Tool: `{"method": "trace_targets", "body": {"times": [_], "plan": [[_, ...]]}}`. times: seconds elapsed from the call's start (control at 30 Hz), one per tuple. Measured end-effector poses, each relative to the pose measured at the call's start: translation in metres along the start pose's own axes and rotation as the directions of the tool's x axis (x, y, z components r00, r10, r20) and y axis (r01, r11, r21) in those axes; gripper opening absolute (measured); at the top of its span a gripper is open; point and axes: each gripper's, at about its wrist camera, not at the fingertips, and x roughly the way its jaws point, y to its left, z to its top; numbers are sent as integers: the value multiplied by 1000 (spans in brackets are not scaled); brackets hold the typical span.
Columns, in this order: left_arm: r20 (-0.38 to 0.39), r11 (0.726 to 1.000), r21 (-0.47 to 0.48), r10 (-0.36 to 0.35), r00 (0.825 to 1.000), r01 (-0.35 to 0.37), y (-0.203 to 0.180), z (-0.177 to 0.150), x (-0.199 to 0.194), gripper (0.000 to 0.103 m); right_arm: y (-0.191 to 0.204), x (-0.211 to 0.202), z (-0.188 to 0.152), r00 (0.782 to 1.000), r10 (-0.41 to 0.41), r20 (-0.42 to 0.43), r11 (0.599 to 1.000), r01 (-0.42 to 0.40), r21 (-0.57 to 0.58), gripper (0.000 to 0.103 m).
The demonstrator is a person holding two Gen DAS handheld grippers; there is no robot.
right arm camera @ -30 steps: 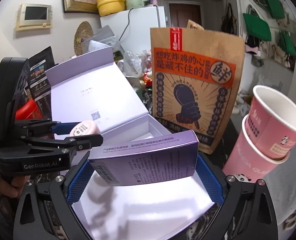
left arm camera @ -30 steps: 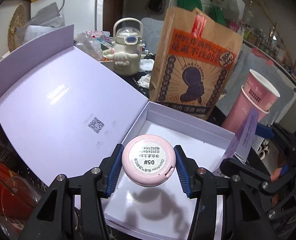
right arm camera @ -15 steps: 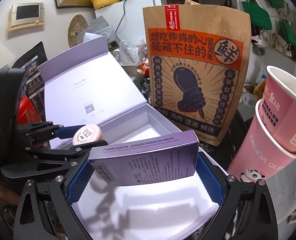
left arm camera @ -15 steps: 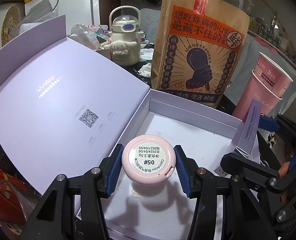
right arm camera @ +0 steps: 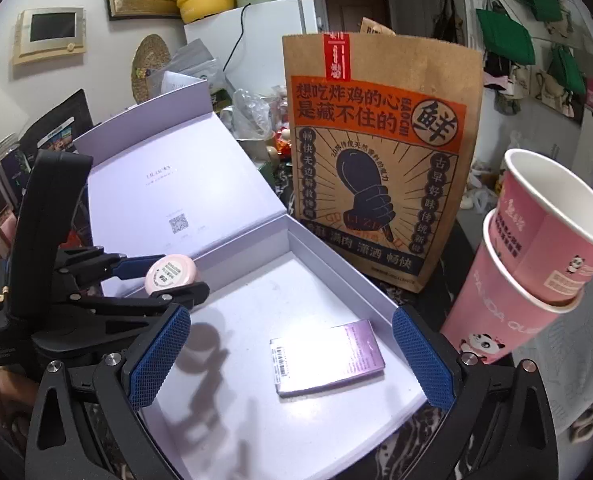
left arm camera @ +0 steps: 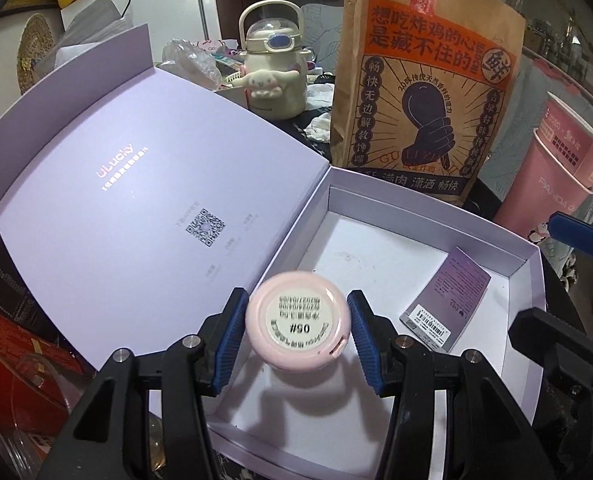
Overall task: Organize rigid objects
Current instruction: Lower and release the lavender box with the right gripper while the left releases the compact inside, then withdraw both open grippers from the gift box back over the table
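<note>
The left gripper (left arm camera: 298, 330) is holding a round pale-pink compact with a white printed label (left arm camera: 299, 322) pinched between its two blue ribbed pads, gripping it across its width so that the labelled face is pointing up toward the camera. It is hovering over the near left corner of the open lavender gift box with a hinged lid (left arm camera: 522, 276), apparently because that part of the floor is free. The right gripper (right arm camera: 284, 360) is standing with its jaws spread wide and holding nothing, poised over the flat purple rectangular carton with a barcode (right arm camera: 328, 356), which is lying flat on the box floor toward the right wall, apart from both pads. The lid is leaning back to the left, leaving the tray fully reachable. Behind the box a brown paper bag with orange print (right arm camera: 380, 160) is standing upright, and stacked pink paper cups (right arm camera: 536, 276) are sitting to its right. Judging from this, the compact is likely going down beside the carton.
</note>
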Motion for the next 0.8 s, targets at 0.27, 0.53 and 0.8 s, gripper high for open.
{"method": "trace_targets", "body": {"times": [0.27,0.53,0.8], "plan": [[41,1000,21,9,999,-10,-7,1,-23,50,5,-19,-2,999,-34,18,999,34,-1,103],[73,999,33,-13,997,11,-12,1,-42,50,8,-42,-3,998,-48,47,999,48,9,103],[116,998,53,-25,993,19,-22,2,-67,50,13,-68,-3,995,-57,83,998,57,6,103]]}}
